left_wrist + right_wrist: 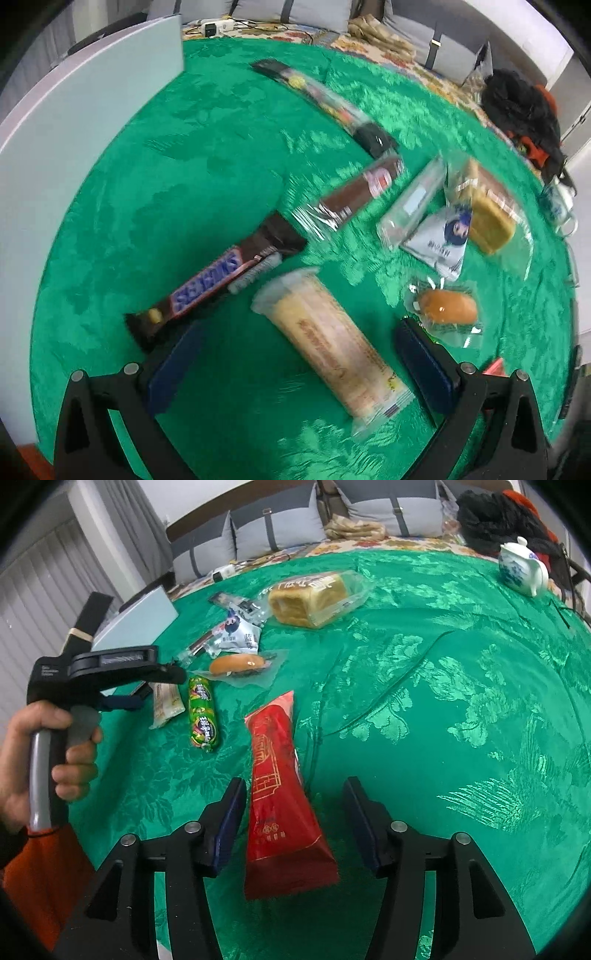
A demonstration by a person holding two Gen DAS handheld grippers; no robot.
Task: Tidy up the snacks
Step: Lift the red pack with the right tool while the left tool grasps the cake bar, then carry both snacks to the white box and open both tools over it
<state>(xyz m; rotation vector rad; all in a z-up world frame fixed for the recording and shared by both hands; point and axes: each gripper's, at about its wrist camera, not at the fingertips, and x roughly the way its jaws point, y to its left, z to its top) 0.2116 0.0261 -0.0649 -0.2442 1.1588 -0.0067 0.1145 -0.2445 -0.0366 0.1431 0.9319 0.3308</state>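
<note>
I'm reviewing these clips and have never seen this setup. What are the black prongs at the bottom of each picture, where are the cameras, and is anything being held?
No robot: a person holds a hand-held gripper in each hand, each carrying a forward-looking fisheye camera. The prongs are its two fingers. The left hand-held gripper is open around a pale wrapped cake roll, beside a Snickers bar. The right hand-held gripper is open around a red packet; its view also shows the person's left hand. Other snacks lie on the green tablecloth. Nothing is gripped.
</note>
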